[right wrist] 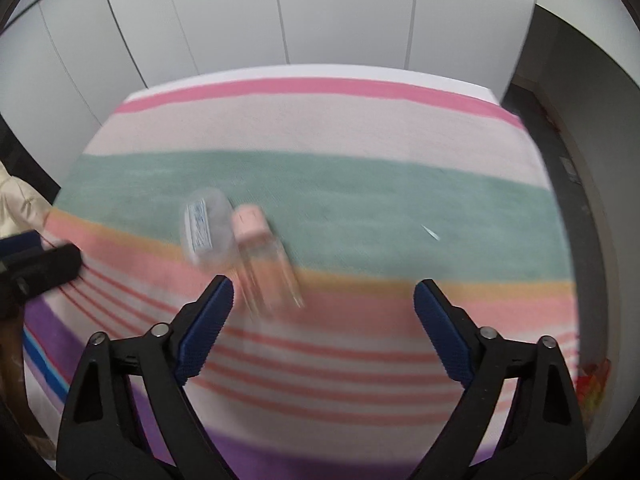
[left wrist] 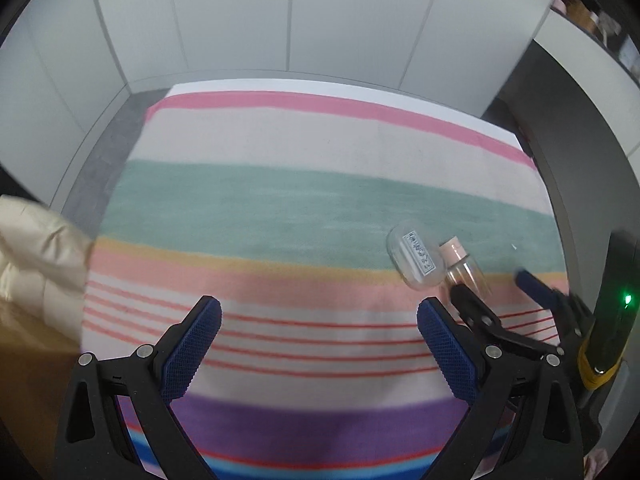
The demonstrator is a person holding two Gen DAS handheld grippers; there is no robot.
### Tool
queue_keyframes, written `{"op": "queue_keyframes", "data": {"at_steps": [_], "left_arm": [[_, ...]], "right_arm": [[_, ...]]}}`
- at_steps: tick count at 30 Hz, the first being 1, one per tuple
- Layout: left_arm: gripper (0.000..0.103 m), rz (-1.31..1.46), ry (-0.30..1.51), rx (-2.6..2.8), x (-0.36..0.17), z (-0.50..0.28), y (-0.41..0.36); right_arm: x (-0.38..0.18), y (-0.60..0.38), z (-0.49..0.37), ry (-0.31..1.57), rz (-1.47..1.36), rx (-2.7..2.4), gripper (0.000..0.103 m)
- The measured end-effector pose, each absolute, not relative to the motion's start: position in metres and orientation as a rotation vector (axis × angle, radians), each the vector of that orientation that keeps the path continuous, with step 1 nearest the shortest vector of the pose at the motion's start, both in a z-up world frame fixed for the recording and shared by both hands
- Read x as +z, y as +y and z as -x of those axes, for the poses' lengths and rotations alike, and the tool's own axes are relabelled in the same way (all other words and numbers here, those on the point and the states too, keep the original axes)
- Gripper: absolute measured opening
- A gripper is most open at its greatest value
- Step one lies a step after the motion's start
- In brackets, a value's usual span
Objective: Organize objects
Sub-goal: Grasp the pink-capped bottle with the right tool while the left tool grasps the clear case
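One labelled clear case (left wrist: 416, 260), writing unreadable, touches a pink-capped bottle (left wrist: 464, 266).

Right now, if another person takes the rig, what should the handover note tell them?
Left gripper: open, empty, over the striped cloth.
Right gripper: open, empty, close to the two items; they lie just ahead of its left finger.
Items: a clear capsule with a label and a clear bottle with a pink cap lie side by side on the cloth, at the green and peach stripes.
Done: nothing that shows.
Left: pick up both items and put them in place; no container is in view.
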State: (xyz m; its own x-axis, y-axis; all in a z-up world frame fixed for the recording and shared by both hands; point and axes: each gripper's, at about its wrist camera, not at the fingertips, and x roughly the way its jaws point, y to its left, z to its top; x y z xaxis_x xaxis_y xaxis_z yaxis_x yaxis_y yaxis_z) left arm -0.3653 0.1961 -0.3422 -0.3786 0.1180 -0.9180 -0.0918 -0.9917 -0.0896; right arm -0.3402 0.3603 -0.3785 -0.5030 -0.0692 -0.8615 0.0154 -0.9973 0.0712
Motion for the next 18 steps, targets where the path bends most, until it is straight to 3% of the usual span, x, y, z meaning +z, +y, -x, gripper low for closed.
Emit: {"op": "queue_keyframes", "data": {"at_steps": [1, 2, 3, 4, 14, 17, 18], "left_arm": [[0.099, 1.66, 0.005, 2.502, -0.345, 0.369, 0.201], [0.099, 1.644, 0.057, 2.496, -0.348, 0.371, 0.209], [0.099, 1.622, 0.111, 2.486, -0.352, 0.372, 0.217], [0.099, 1.608, 0.149, 2.473, -0.353, 0.37, 0.224], [0.098, 1.521, 0.301, 2.317, -0.386, 0.383, 0.283], [0.07, 1.455, 0.287, 2.385, -0.39, 0.383, 0.289], [0.049, 1.441, 0.286, 2.393, -0.387, 0.382, 0.29]], "right_arm": [[-0.38, 0.356, 0.343, -0.08, -1.495, -2.677, 0.071], [-0.381, 0.353, 0.344, -0.069, -1.461, -2.663, 0.062], [-0.381, 0.351, 0.343, -0.023, -1.423, -2.67, 0.032], [-0.381, 0.351, 0.343, 0.009, -1.411, -2.662, 0.029], [-0.379, 0.423, 0.329, -0.276, -1.485, -2.693, 0.028], [-0.38, 0.424, 0.325, -0.266, -1.488, -2.684, 0.028], [-0.38, 0.423, 0.325, -0.261, -1.488, -2.68, 0.028]]}}
